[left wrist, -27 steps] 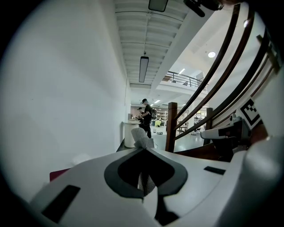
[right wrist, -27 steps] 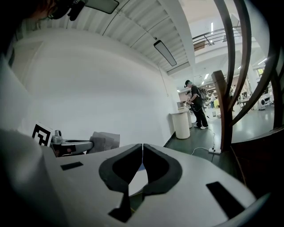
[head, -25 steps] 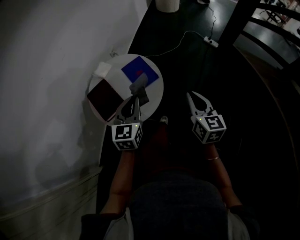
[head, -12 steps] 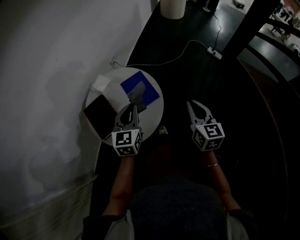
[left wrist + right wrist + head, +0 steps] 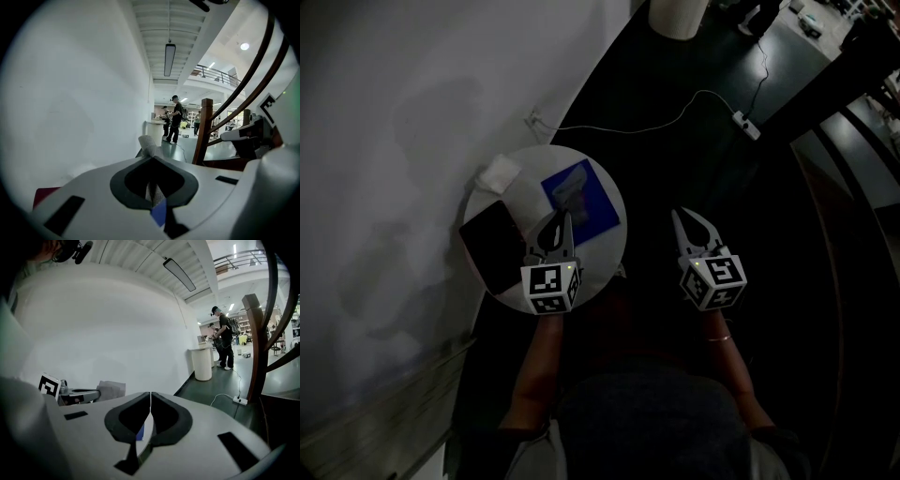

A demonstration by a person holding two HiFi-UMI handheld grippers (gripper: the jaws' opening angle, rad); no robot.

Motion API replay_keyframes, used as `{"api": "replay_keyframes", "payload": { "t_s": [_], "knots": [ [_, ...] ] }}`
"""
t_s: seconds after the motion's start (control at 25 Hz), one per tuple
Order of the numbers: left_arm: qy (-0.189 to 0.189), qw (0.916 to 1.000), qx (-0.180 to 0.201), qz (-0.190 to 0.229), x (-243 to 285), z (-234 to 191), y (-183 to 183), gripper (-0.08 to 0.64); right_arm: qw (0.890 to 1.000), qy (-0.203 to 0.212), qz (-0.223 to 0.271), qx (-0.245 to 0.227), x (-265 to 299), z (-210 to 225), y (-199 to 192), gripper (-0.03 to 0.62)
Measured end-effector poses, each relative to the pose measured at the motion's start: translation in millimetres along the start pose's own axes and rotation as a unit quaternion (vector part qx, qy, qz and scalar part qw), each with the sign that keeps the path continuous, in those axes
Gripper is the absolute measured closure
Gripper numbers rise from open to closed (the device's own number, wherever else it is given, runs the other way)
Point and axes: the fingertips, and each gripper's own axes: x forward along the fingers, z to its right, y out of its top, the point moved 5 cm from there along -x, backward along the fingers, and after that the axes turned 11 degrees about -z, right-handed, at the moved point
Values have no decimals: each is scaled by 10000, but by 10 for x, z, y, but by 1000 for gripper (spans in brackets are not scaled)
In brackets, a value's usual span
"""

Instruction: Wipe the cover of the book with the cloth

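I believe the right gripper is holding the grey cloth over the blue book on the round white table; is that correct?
Not quite: the left gripper holds the grey cloth, over the blue book on the round white table. The left gripper view shows the cloth pinched between its jaws; the right gripper is shut and empty.

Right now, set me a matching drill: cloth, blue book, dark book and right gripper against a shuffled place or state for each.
Things:
1. cloth
2. blue book
3. dark book
4. right gripper

Places or states:
A. at the left edge of the round table
B. shut, empty, off the table to its right
C. pinched by the left gripper
D. flat on the table, under the cloth

Pairs: 1-C, 2-D, 3-A, 4-B.
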Motion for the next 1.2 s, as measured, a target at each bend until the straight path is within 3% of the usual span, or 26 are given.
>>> {"api": "replay_keyframes", "payload": {
  "t_s": [0.24,0.72,1.2],
  "knots": [
    [134,9998,-113,-10,224,-19,70,537,9998,169,-113,-82,299,162,126,563],
    [616,9972,-412,28,101,-177,101,537,9955,819,-298,-370,645,-24,325,563],
    [1387,9856,-965,33,184,-298,264,537,9741,1854,-682,-1103,1364,-120,806,563]
  ]
}}
